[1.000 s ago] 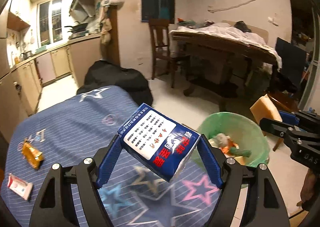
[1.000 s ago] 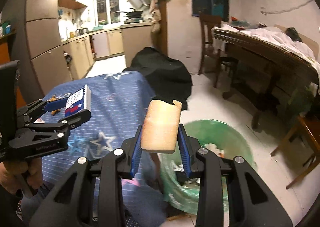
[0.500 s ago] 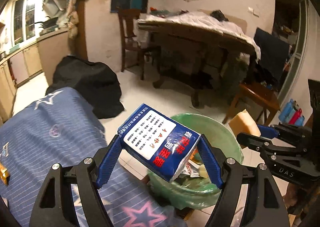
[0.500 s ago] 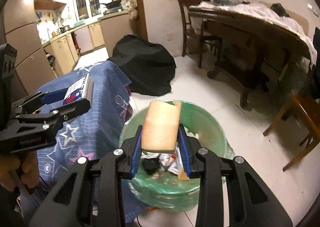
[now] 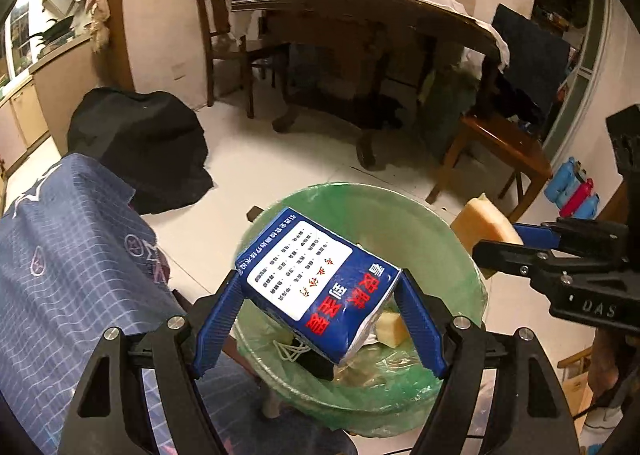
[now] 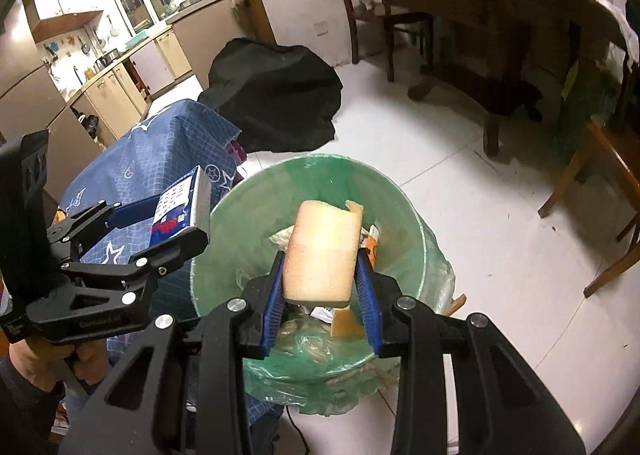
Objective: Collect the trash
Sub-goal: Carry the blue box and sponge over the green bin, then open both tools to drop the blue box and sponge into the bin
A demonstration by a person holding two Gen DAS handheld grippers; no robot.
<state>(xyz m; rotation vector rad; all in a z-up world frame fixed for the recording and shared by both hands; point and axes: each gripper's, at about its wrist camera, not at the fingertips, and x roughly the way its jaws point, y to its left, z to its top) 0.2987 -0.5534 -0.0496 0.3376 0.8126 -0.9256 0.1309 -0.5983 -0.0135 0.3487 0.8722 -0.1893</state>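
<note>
My left gripper (image 5: 320, 295) is shut on a blue tissue pack (image 5: 316, 287) with a white label and red characters; the pack hangs over the green-lined trash bin (image 5: 424, 223). In the right wrist view the same pack (image 6: 180, 207) shows in the left gripper (image 6: 176, 215) at the bin's left rim. My right gripper (image 6: 320, 255) is shut on a yellow foam sponge (image 6: 324, 251), held above the bin (image 6: 404, 215). The sponge (image 5: 480, 223) also appears at the bin's right edge in the left wrist view. Trash scraps lie inside the bin.
A table with a blue star-patterned cloth (image 5: 60, 255) borders the bin on the left. A black cover (image 5: 136, 147) lies on the white floor behind. A dining table (image 5: 360, 23), chairs and a wooden stool (image 5: 500, 143) stand further back. Kitchen cabinets (image 6: 120, 67) are at far left.
Both grippers swung from over the blue cloth to above the bin and tilted downward, each still holding its item. The bin now fills the middle of both views.
</note>
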